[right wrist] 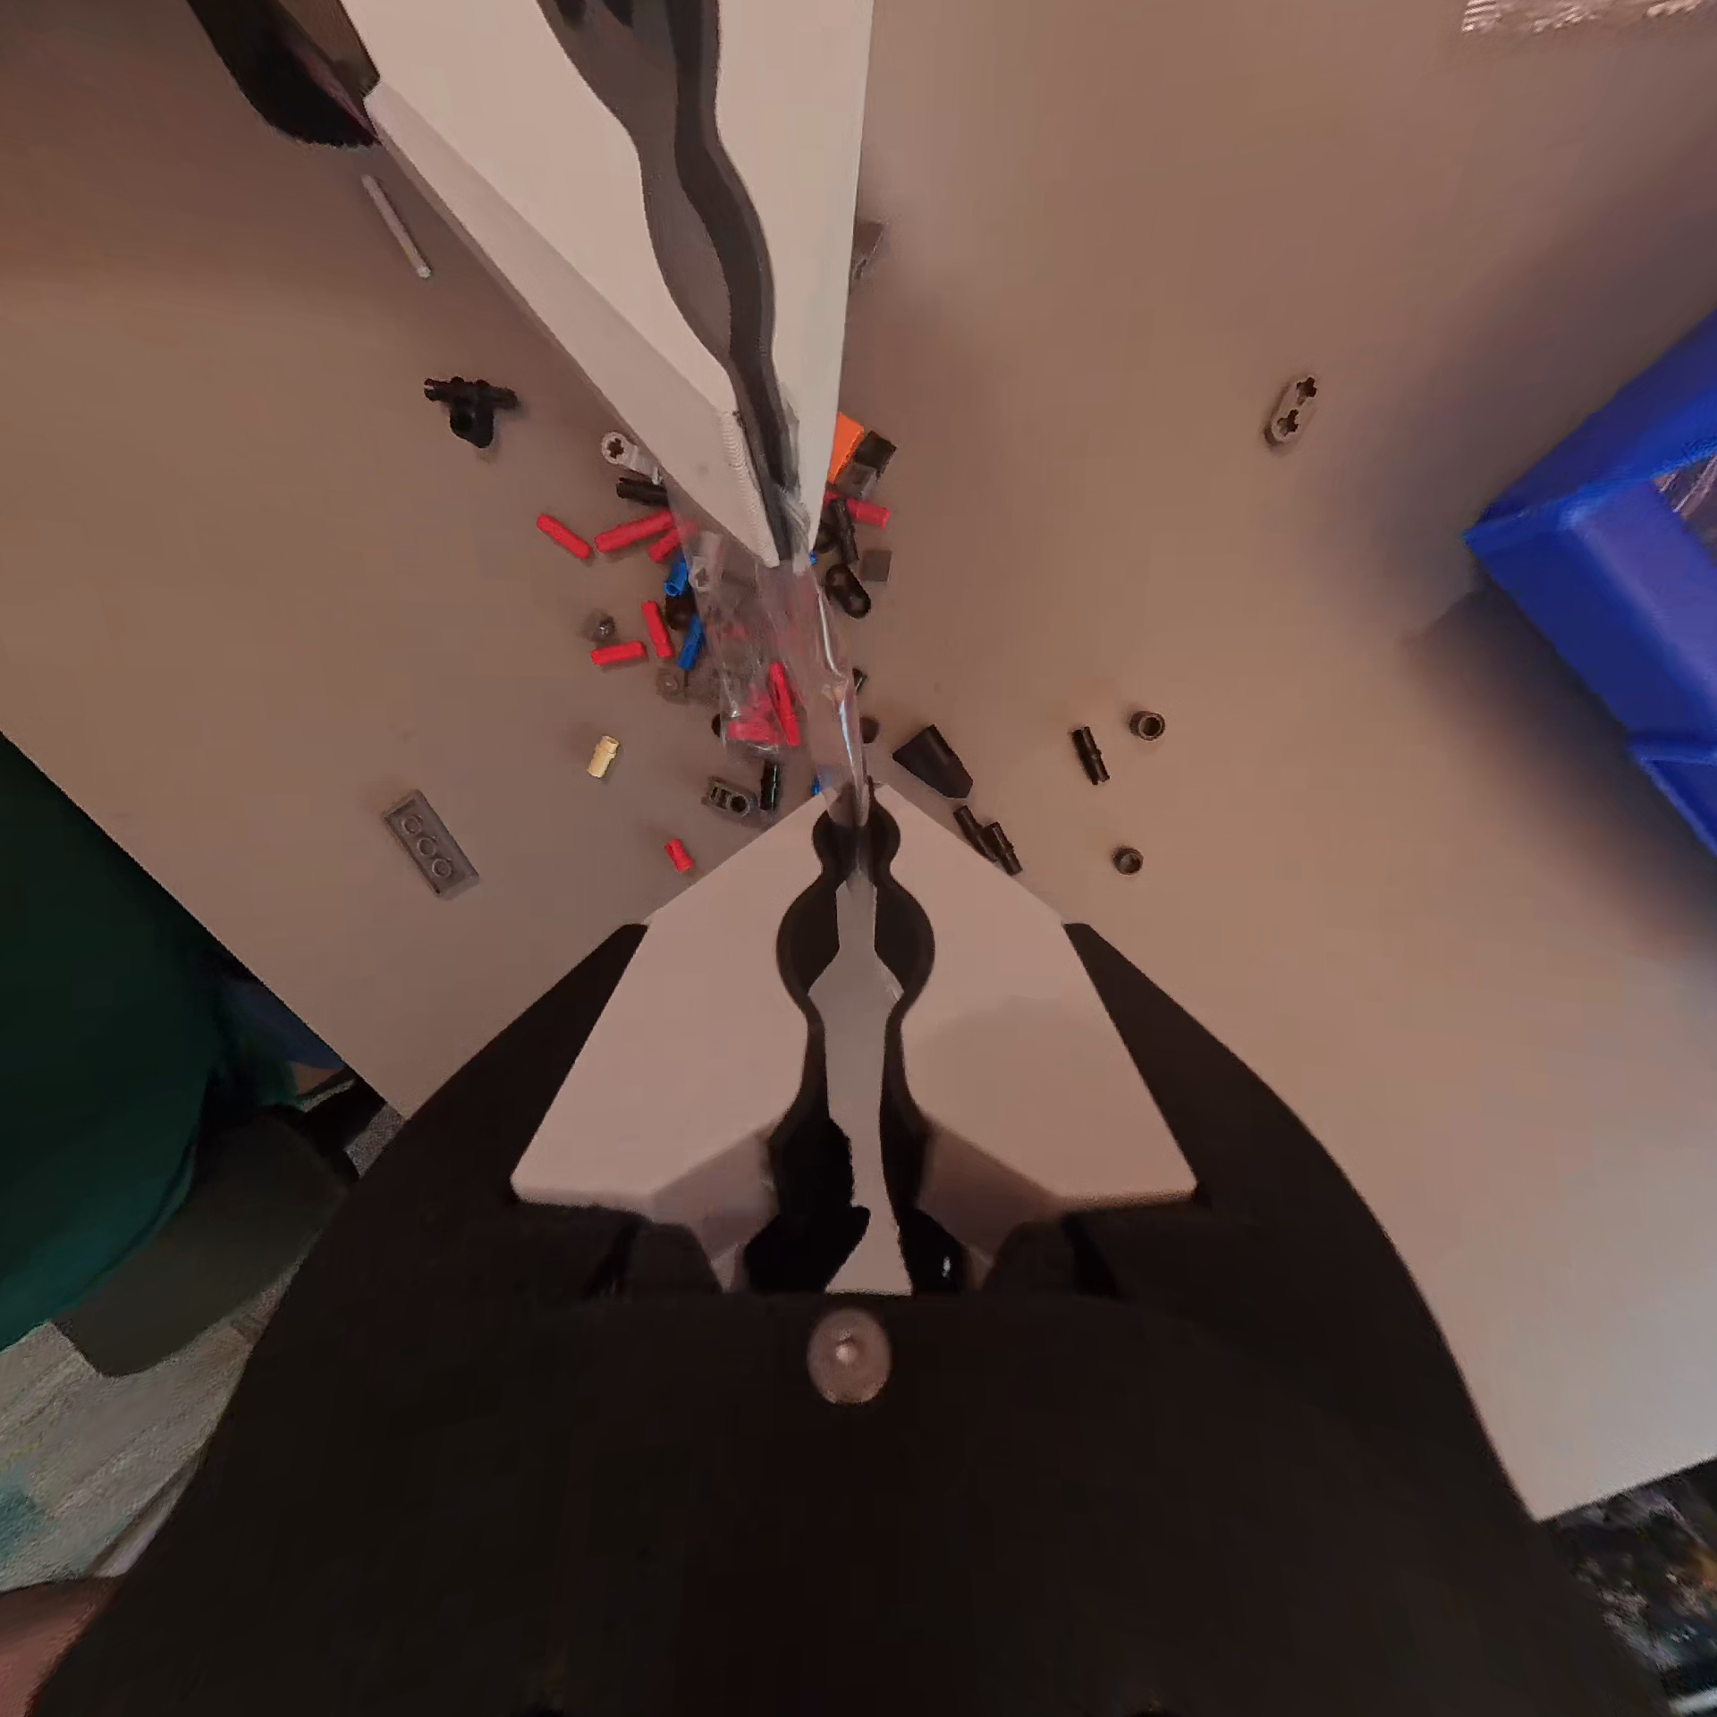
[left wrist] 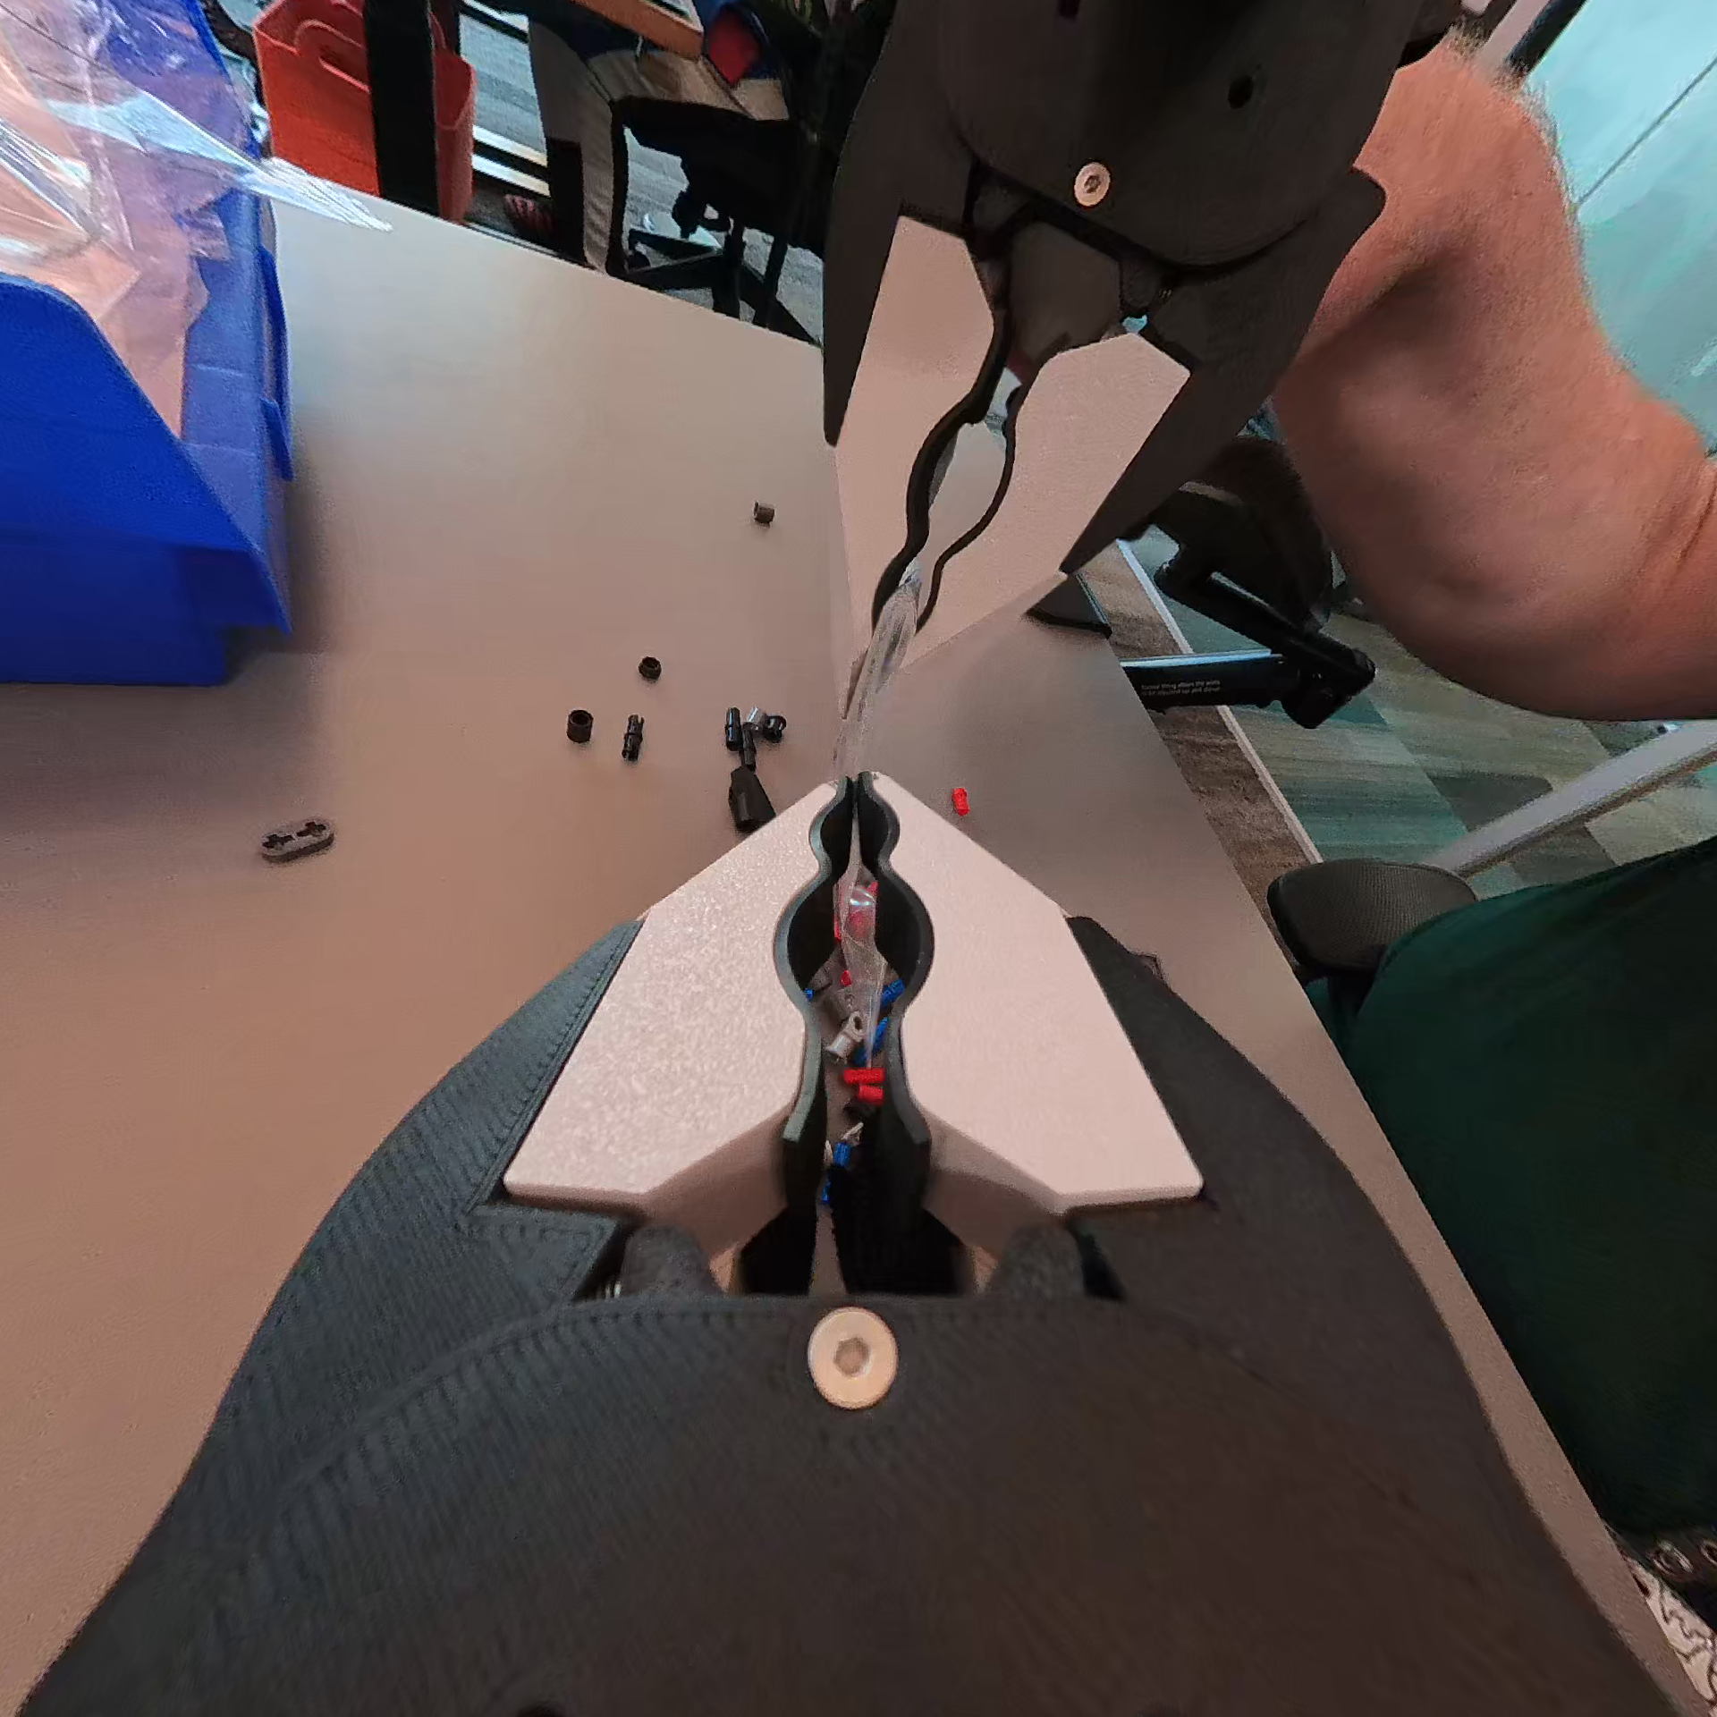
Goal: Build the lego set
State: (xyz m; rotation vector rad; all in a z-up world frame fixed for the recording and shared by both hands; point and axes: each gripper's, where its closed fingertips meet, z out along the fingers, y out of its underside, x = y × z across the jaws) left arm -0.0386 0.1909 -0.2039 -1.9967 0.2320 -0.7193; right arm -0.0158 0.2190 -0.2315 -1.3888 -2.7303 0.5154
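A clear plastic bag (left wrist: 873,669) with small red pieces in it is stretched between my two grippers above the table (left wrist: 511,418). My left gripper (left wrist: 855,790) is shut on one end of the bag. My right gripper (left wrist: 906,595) comes down from above and is shut on the other end. In the right wrist view my right gripper (right wrist: 855,818) pinches the bag (right wrist: 780,650), and the left gripper (right wrist: 790,548) pinches its far end. Below the bag lies a scatter of red, blue and black lego pieces (right wrist: 641,595).
Loose black pins (left wrist: 748,729), a red pin (left wrist: 960,801) and a grey flat piece (left wrist: 297,839) lie on the table. A grey plate (right wrist: 430,844) and a black slope (right wrist: 932,760) lie near the scatter. A blue bin (left wrist: 121,520) stands at the left. A person's arm (left wrist: 1505,418) is at the right. Across from one pair of fingers to the other is roughly 5 cm.
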